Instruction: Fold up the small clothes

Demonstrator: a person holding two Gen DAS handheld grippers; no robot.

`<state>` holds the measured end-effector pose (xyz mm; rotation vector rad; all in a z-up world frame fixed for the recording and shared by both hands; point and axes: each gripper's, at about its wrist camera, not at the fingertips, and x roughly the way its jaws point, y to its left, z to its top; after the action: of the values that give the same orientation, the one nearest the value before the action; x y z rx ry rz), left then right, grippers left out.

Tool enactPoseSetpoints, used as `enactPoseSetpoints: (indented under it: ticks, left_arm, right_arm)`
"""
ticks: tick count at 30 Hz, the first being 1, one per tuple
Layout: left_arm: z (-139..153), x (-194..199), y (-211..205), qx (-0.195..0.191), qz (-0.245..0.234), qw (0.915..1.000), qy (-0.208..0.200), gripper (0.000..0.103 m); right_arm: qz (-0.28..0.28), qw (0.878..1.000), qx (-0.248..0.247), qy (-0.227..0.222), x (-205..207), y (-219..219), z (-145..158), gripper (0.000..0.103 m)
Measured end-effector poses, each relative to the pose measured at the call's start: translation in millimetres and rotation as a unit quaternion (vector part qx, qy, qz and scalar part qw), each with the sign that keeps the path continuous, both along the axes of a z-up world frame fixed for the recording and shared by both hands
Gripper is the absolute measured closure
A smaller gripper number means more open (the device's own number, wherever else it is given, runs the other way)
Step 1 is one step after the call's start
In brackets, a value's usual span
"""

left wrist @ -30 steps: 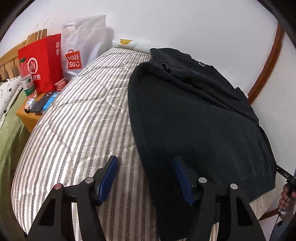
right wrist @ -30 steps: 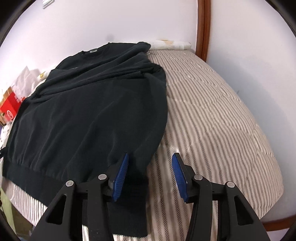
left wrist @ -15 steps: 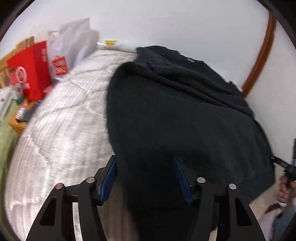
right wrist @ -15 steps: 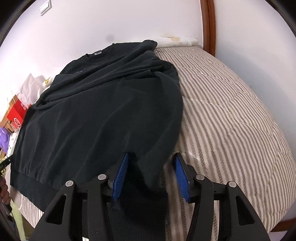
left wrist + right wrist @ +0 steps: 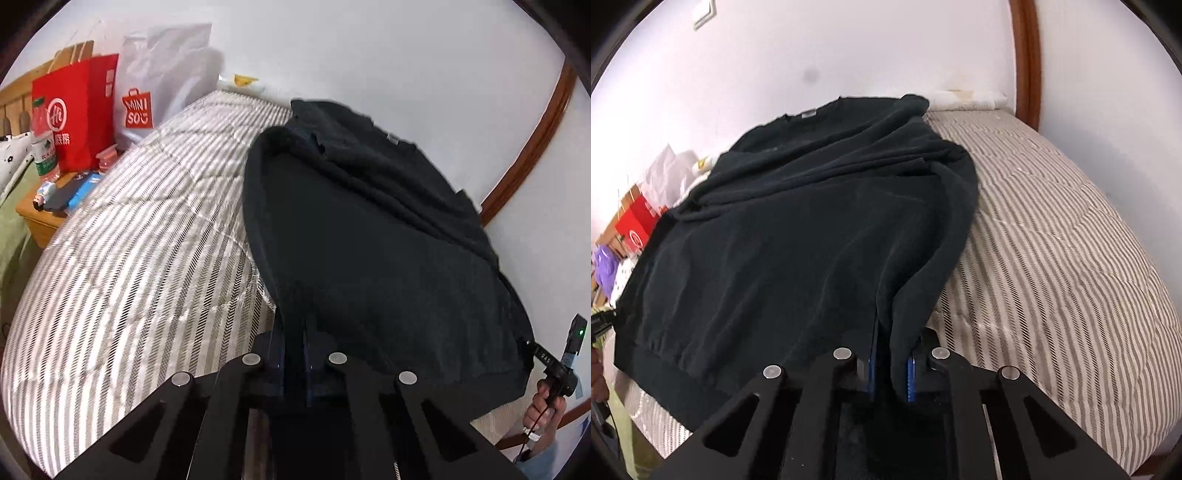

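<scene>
A black sweatshirt [image 5: 369,240] lies spread on the striped bed [image 5: 140,251], collar toward the far wall. My left gripper [image 5: 293,354] is shut on the sweatshirt's near left hem corner, and a fold of dark cloth is pinched between its blue pads. In the right wrist view the same sweatshirt [image 5: 798,236] fills the left half. My right gripper [image 5: 891,363] is shut on the near right hem corner, with cloth bunched between the blue pads [image 5: 911,380]. The other gripper and a hand [image 5: 550,402] show at the lower right of the left wrist view.
A red paper bag [image 5: 74,118] and a white shopping bag [image 5: 155,85] stand at the bed's far left, beside a wooden nightstand [image 5: 40,218] with a bottle [image 5: 44,155]. White walls and a brown door frame [image 5: 1027,59] border the bed. Bare striped mattress [image 5: 1063,258] lies right of the sweatshirt.
Both grippers went from open around the hem corners to shut on the cloth. The left one first shifted right onto the sweatshirt's edge, which is now gathered into a fold.
</scene>
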<state>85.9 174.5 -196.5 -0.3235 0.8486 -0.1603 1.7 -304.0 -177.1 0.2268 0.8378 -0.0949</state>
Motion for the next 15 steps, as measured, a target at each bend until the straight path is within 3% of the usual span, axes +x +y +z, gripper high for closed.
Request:
enactPoseSetpoints:
  ticks: [8, 15]
  left_arm:
    - [30, -32, 5, -0.017, 0.006, 0.9989, -0.042, 0.096]
    - [58, -74, 16, -0.033, 0.000, 0.9964, -0.078, 0.096]
  right_arm:
    - [0.010, 0.999, 0.031, -0.040, -36, -6, 27, 0.094]
    - [0.035, 0.996, 0.030, -0.083, -73, -6, 53, 0.094]
